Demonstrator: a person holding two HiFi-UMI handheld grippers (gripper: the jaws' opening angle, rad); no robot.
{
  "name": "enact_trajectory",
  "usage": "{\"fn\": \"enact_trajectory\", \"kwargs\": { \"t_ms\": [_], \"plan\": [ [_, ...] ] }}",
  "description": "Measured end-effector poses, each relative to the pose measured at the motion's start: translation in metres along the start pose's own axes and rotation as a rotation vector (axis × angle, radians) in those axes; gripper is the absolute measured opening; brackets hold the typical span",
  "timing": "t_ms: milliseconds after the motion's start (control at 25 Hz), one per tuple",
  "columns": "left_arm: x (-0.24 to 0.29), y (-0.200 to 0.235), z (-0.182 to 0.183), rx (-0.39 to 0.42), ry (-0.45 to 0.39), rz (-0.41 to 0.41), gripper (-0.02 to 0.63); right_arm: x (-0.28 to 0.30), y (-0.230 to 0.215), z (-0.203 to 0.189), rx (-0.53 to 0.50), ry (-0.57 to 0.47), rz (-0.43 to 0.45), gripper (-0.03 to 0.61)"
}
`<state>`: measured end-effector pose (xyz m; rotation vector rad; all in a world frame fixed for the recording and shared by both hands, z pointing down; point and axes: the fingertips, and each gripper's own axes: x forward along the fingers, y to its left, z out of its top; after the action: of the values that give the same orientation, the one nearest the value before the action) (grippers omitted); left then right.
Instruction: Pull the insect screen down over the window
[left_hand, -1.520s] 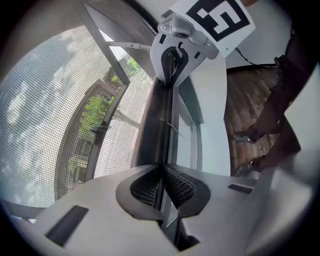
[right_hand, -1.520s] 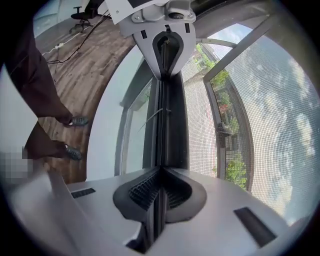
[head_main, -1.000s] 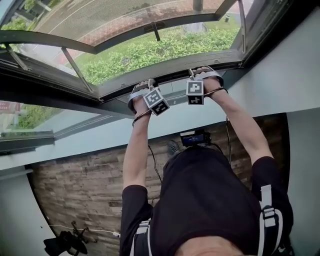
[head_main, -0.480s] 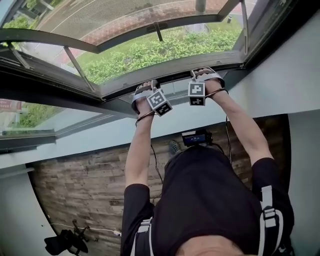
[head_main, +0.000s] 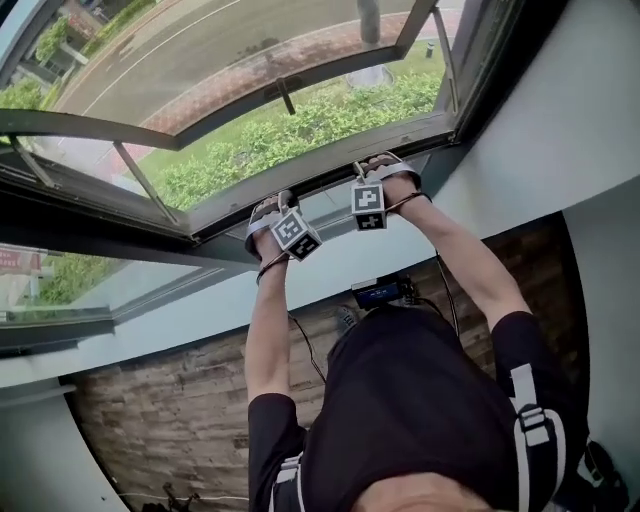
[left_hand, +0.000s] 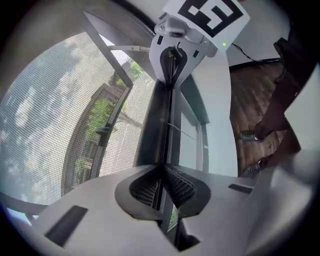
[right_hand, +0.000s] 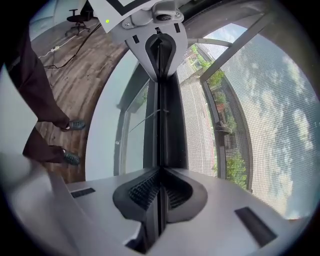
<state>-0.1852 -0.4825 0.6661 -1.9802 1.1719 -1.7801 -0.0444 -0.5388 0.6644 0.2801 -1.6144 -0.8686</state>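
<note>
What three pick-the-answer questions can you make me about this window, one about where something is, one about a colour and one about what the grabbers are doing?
1. Where is the hedge?
A. outside the window
B. on the wooden floor
C. between a gripper's jaws

2. What colour is the screen bar?
A. red
B. dark grey, nearly black
C. yellow

3. What are the left gripper and the right gripper doing?
A. hanging wide open in the air
B. lying on the floor
C. shut on the screen bar

Answers:
1 A: the head view shows the green hedge beyond the open window.
2 B: both gripper views show a dark bar running away from the jaws.
3 C: in each gripper view the jaws are pinched together on the bar's thin edge.
</note>
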Motion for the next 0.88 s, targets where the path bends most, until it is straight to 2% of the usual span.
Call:
{"fn": "enact_trajectory", "kwargs": {
  "t_ms": [120, 240, 320, 400, 480, 640, 680, 760, 880],
  "plan": [
    [-0.006, -0.002, 0.001, -0.002, 0.009, -0.002, 0.025, 0.0, 0.003, -0.001, -0.005, -0.017, -0.009, 0.017],
    [-0.01, -0.001, -0.002, -0.008, 0.022, 0.019, 0.04, -0.004, 0.005, -0.006, 0.042, -0.046, -0.011, 0.018],
    [-0.021, 0.006, -0.003, -0.068, 0.015, 0.049, 0.04, -0.01, 0.002, -0.01, 0.087, -0.071, -0.02, 0.021],
    [-0.036, 0.011, 0.002, -0.172, -0.022, 0.08, 0.04, -0.018, -0.003, -0.021, 0.152, -0.095, -0.044, 0.02],
    [-0.054, 0.009, 0.012, -0.362, -0.129, 0.079, 0.04, -0.03, 0.001, -0.034, 0.263, -0.138, -0.038, 0.02],
    [-0.106, -0.015, 0.03, -0.998, -0.523, -0.019, 0.04, -0.061, 0.047, -0.057, 0.542, -0.259, 0.103, 0.02],
    [-0.122, -0.027, 0.03, -1.124, -0.603, -0.034, 0.04, -0.07, 0.061, -0.062, 0.599, -0.289, 0.139, 0.02],
    [-0.148, -0.06, 0.022, -1.291, -0.693, -0.026, 0.04, -0.076, 0.09, -0.074, 0.672, -0.347, 0.191, 0.02],
    [-0.179, -0.116, 0.005, -1.443, -0.692, 0.025, 0.038, -0.074, 0.141, -0.09, 0.714, -0.404, 0.281, 0.02]
  ]
}}
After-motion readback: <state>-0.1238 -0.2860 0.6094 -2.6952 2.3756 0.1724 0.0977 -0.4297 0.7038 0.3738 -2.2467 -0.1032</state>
